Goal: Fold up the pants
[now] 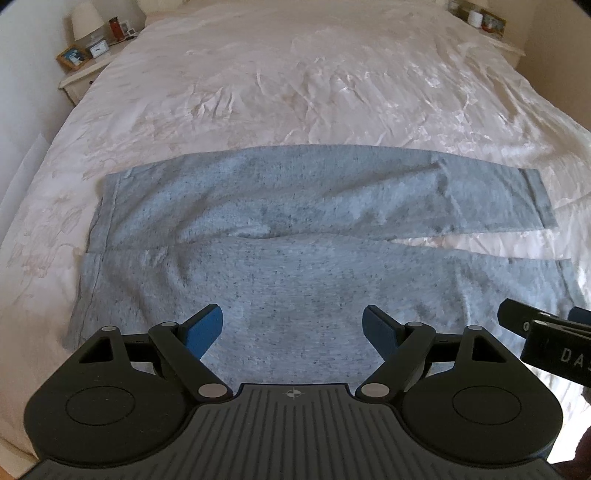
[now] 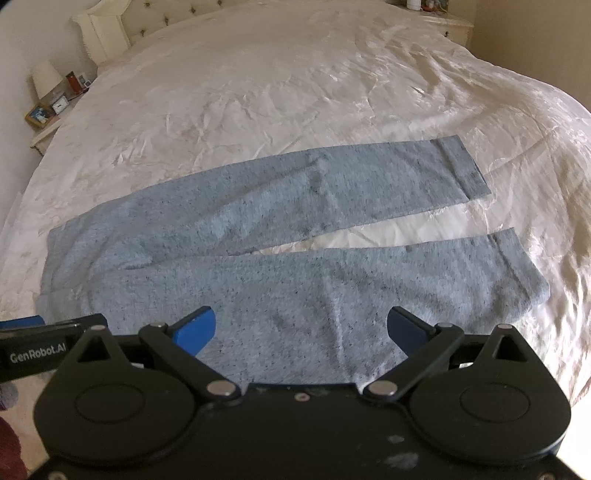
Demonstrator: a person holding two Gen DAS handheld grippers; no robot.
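Note:
Grey-blue sweatpants (image 1: 295, 236) lie flat across the near part of a bed, waistband at the left, both legs stretching right with a narrow gap between them. They also show in the right wrist view (image 2: 295, 258). My left gripper (image 1: 293, 328) is open and empty, just above the near leg's thigh area. My right gripper (image 2: 301, 328) is open and empty, above the near leg further right. The right gripper's body shows at the right edge of the left wrist view (image 1: 546, 343); the left gripper's side shows at the left edge of the right wrist view (image 2: 48, 339).
The bed has a wrinkled cream satin cover (image 1: 295, 85). A nightstand (image 1: 85, 70) with a lamp, clock and picture frame stands at the far left. Another nightstand (image 1: 495, 33) with small items is at the far right. A tufted headboard (image 2: 122, 29) is at the back.

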